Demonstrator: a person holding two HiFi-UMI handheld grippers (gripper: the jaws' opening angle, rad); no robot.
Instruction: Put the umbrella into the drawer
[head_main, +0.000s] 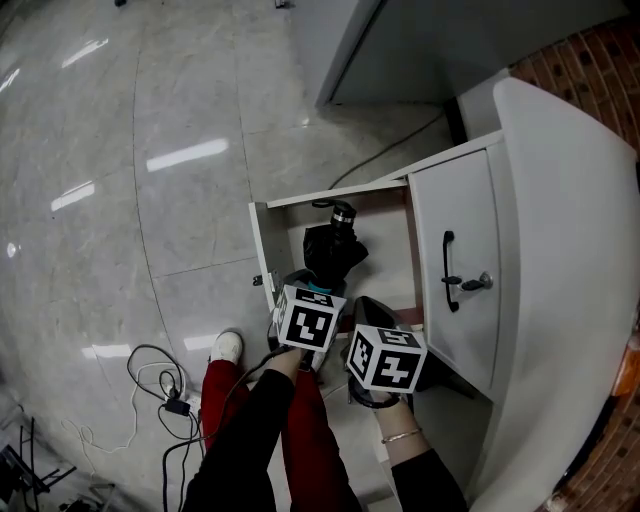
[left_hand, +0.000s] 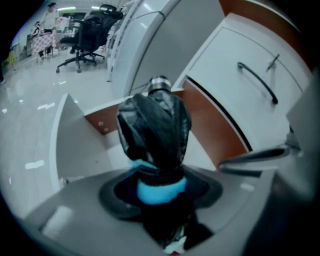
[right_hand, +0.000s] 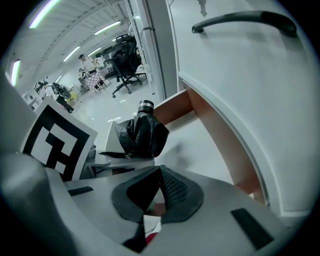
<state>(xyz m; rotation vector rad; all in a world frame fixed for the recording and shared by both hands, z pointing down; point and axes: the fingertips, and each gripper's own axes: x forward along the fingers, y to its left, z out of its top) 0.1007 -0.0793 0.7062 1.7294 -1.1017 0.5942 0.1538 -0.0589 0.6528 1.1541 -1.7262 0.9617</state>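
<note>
A folded black umbrella (head_main: 330, 250) with a silver-ringed cap hangs over the open white drawer (head_main: 262, 250), cap end pointing to the drawer's back. My left gripper (head_main: 318, 288) is shut on the end nearest me, beside a blue band; in the left gripper view the umbrella (left_hand: 155, 130) rises straight out from between the jaws of that gripper (left_hand: 160, 187). My right gripper (head_main: 372, 315) hovers just right of it over the drawer's front, shut with nothing in it. In the right gripper view its jaws (right_hand: 159, 185) meet, and the umbrella (right_hand: 140, 132) shows to the left above the drawer floor (right_hand: 200, 145).
The drawer has brown inner sides (left_hand: 210, 125) and is pulled out of a white cabinet (head_main: 570, 250). Above it is a door with a black handle (head_main: 447, 270) and a key (head_main: 475, 283). The person's red-trousered legs (head_main: 225, 400) stand before it; cables (head_main: 170, 400) lie on the shiny floor at left.
</note>
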